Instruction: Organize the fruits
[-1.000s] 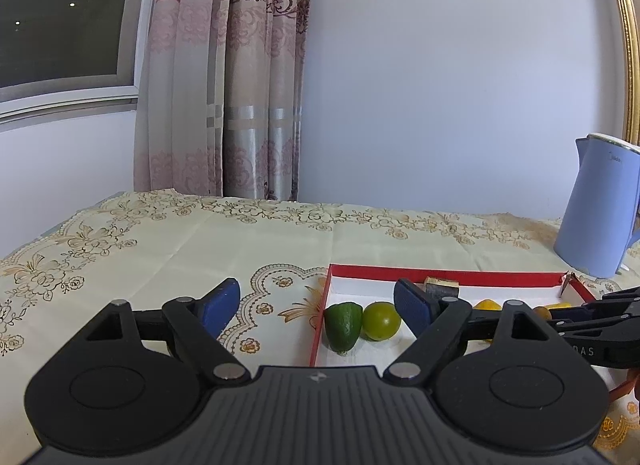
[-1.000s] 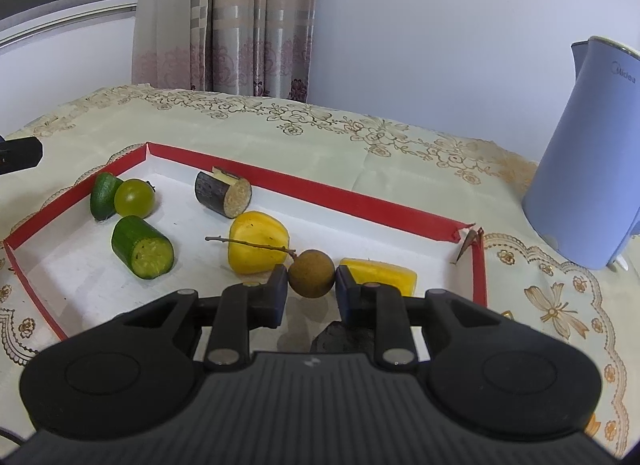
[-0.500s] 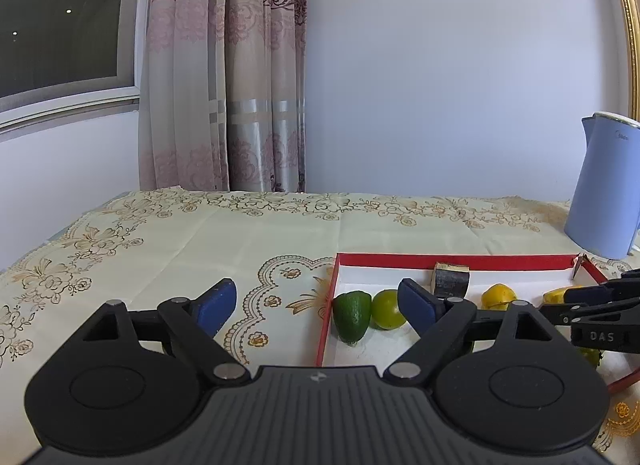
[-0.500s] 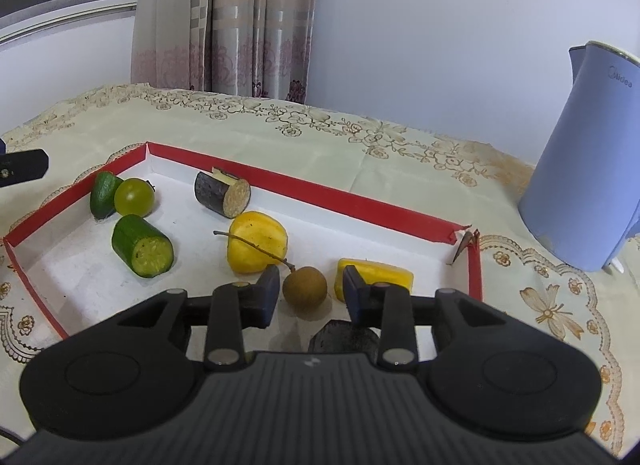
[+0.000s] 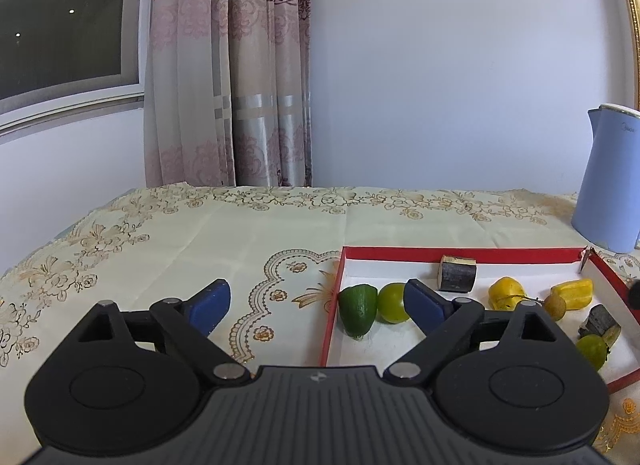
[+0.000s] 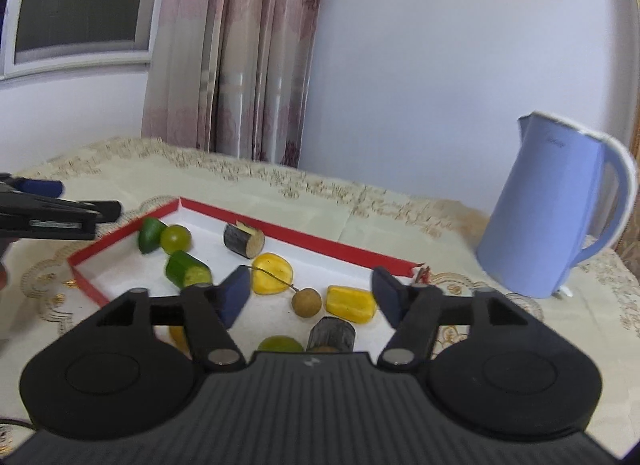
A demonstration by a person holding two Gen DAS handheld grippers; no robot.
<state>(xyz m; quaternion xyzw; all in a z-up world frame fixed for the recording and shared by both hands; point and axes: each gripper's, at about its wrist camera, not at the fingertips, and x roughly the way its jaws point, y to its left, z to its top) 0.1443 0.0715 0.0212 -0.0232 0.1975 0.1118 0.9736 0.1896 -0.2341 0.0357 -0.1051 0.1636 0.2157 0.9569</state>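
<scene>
Both our grippers have jaws opening, nothing between them: the right gripper (image 6: 310, 294) hangs above the brown fruit (image 6: 306, 302) lying in the red tray (image 6: 304, 237); the left gripper (image 5: 316, 302) straddles the tray's edge, seemingly clear of the green fruits (image 5: 358, 309).
</scene>
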